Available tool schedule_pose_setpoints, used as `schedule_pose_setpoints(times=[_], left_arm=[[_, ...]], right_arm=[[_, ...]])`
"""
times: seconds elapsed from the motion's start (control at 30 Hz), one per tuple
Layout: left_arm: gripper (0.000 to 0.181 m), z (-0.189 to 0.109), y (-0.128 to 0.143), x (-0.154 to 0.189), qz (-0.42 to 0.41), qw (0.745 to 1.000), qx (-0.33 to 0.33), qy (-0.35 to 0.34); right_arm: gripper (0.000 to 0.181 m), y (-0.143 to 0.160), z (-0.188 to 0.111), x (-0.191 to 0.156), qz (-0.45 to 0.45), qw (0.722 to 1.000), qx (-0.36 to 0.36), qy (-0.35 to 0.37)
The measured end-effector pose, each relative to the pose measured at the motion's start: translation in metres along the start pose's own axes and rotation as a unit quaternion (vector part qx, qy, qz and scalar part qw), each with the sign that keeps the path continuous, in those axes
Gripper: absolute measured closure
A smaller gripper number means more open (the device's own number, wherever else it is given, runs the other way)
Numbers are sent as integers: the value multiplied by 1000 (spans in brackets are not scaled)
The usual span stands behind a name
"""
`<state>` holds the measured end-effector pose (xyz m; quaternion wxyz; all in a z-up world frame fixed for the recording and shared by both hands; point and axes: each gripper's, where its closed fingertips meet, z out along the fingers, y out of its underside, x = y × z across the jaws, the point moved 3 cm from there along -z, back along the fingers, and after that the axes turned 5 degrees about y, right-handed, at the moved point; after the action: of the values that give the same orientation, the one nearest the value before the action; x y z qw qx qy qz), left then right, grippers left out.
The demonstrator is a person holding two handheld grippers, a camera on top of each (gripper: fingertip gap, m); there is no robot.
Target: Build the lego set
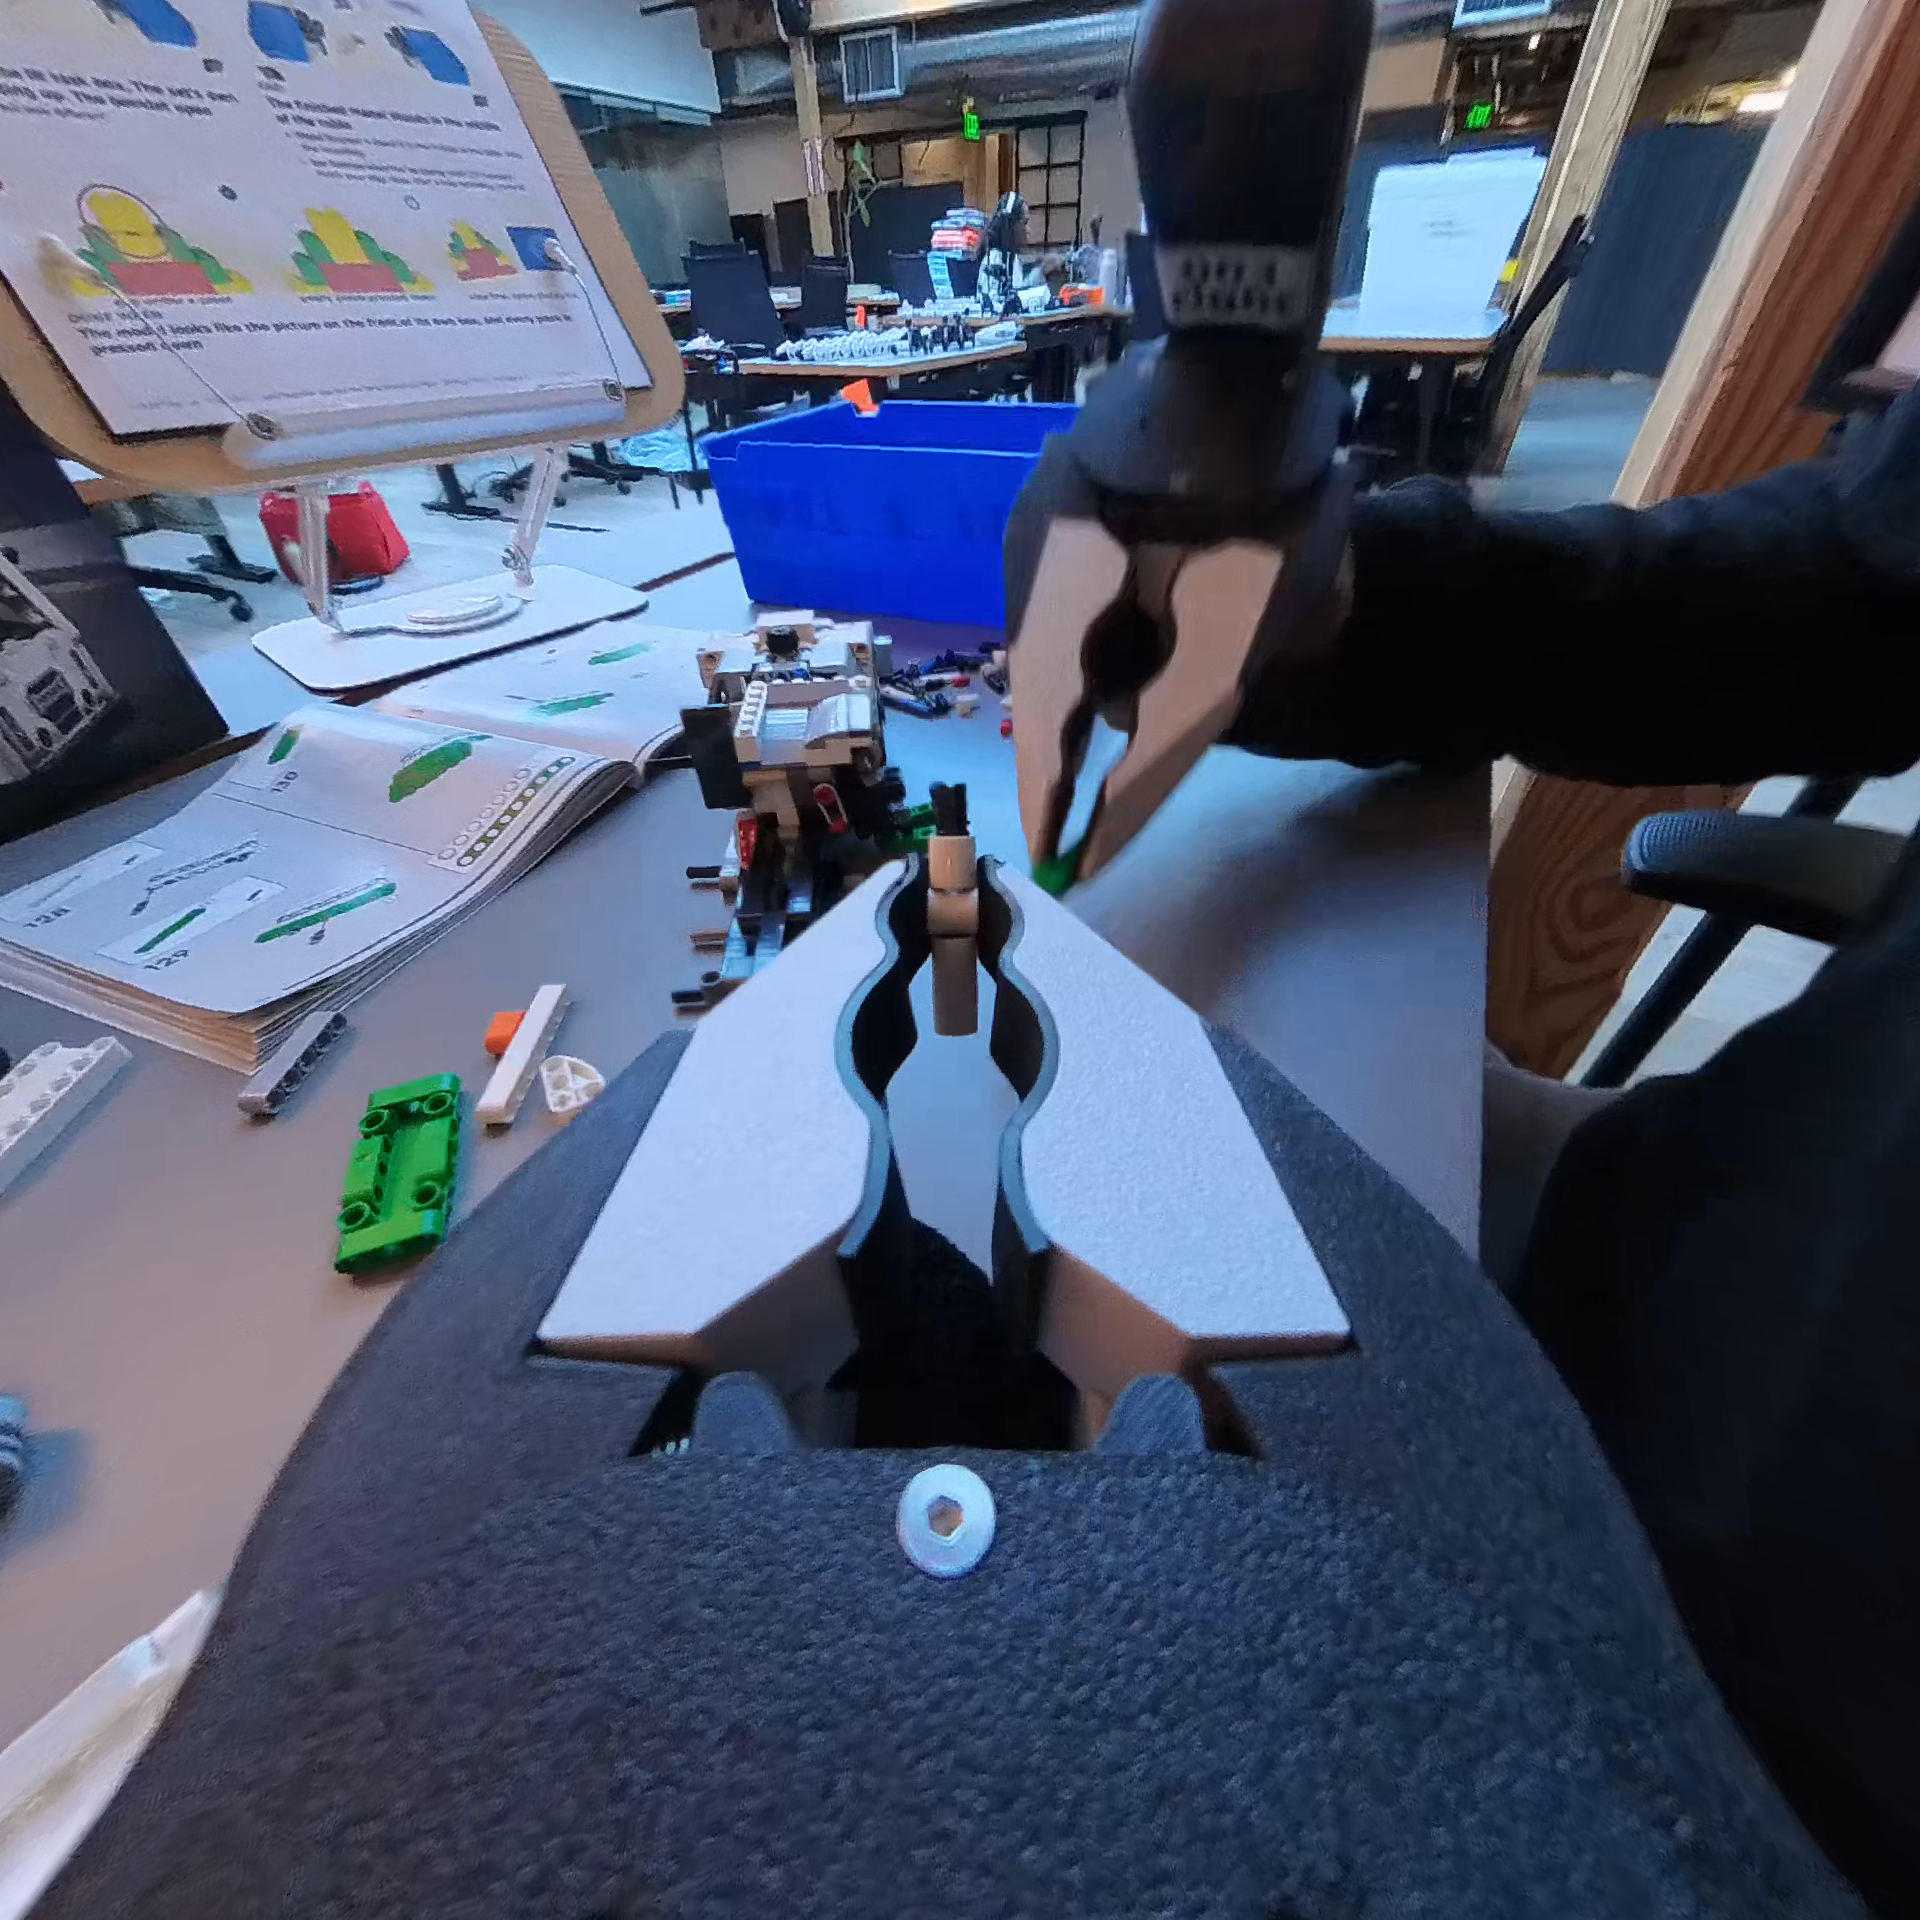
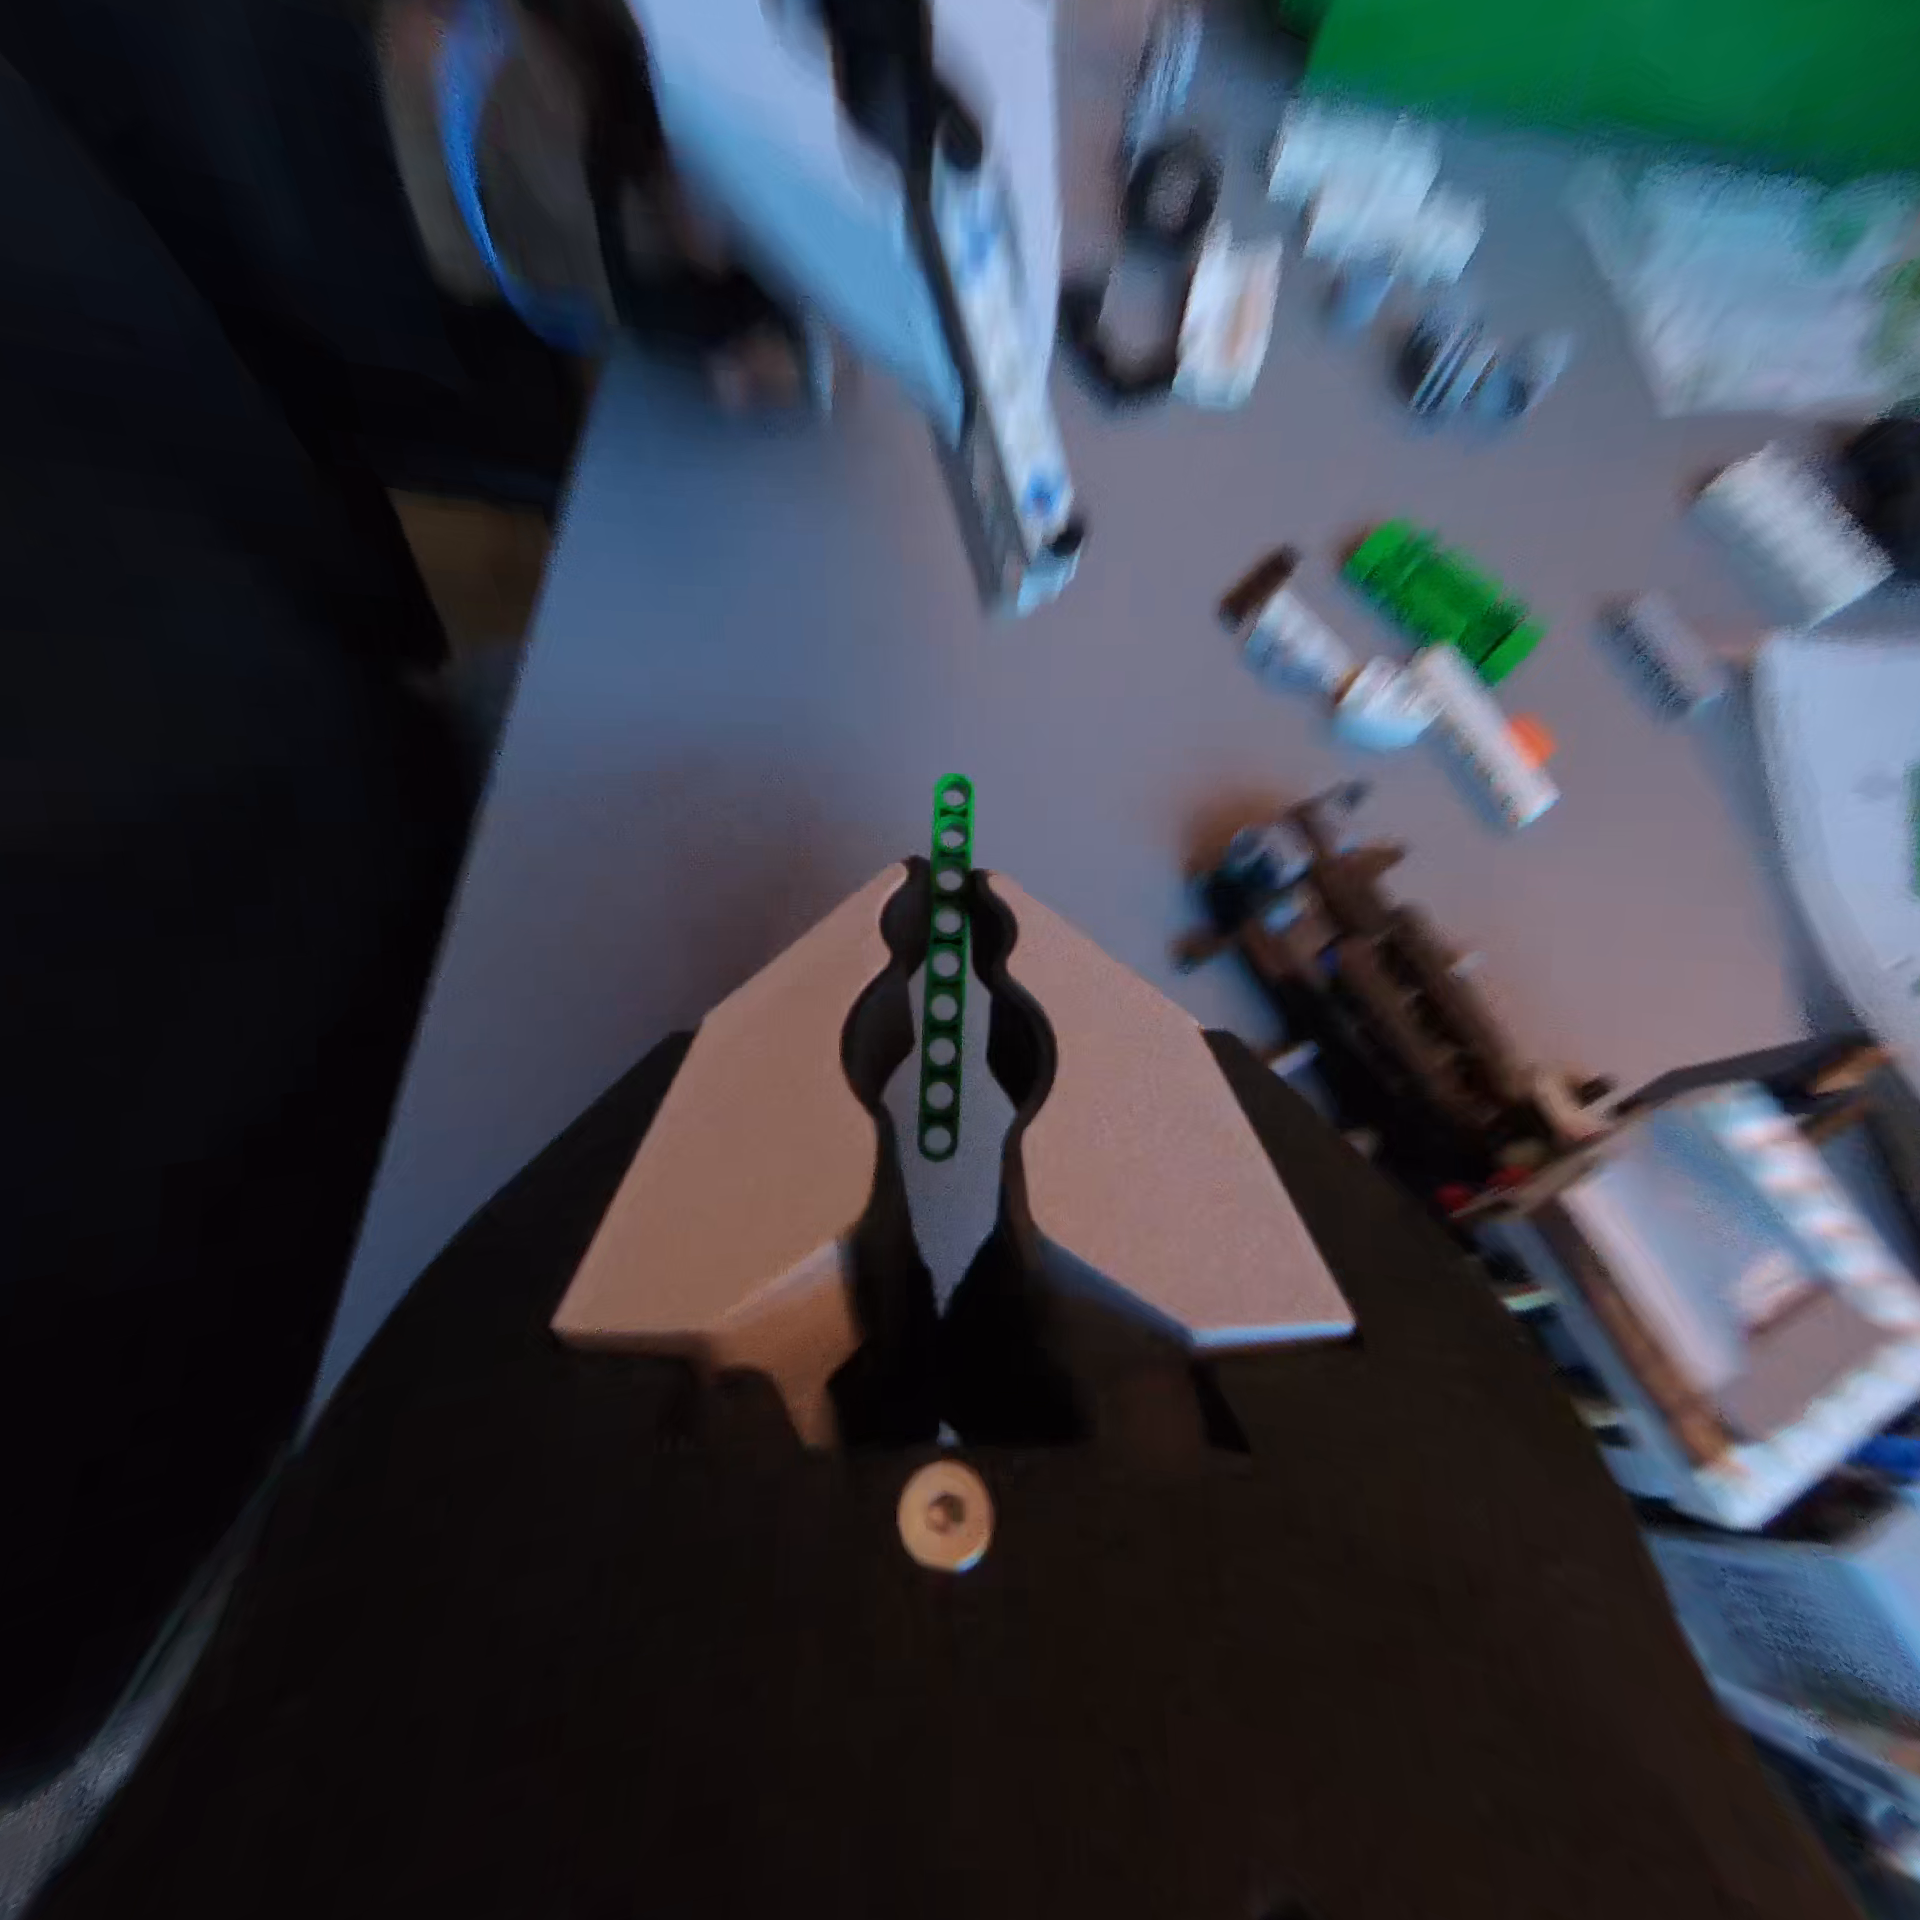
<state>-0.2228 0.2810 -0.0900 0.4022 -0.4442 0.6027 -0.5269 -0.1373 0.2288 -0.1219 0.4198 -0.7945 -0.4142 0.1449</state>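
Observation:
My left gripper (image 1: 951, 868) is shut on a tan connector piece (image 1: 952, 940) with a black pin at its far end, held above the table. My right gripper (image 2: 948, 868) is shut on a long thin green beam with holes (image 2: 943, 966), which sticks out past the fingertips. In the left wrist view the right gripper (image 1: 1070, 862) hangs tips-down just right of my left fingertips, with the beam's green end (image 1: 1058, 871) showing. The partly built model (image 1: 800, 748) stands on the table behind the left gripper; it is blurred in the right wrist view (image 2: 1558, 1132).
An open instruction booklet (image 1: 312, 831) lies at left under a stand holding a sheet (image 1: 301, 208). Loose parts lie nearby: a green plate (image 1: 400, 1174), a white beam (image 1: 523, 1055), a grey beam (image 1: 294, 1062). A blue bin (image 1: 883, 499) stands behind. A gloved hand (image 1: 1558, 623) holds the right gripper.

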Motion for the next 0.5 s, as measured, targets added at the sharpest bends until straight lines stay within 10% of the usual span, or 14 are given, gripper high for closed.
schedule_pose_setpoints(times=[0.03, 0.17, 0.5], left_arm=[[175, 2, -1, -5, -12, 1000, 4, 4], [175, 14, -4, -16, -74, 996, 20, 48], [175, 26, 5, 0, -30, 996, -23, 83]], right_arm=[[176, -18, -12, 8, 12, 999, 47, -6], [176, -71, -40, 33, 30, 982, 181, -34], [176, -55, -6, 24, 26, 987, 138, -81]])
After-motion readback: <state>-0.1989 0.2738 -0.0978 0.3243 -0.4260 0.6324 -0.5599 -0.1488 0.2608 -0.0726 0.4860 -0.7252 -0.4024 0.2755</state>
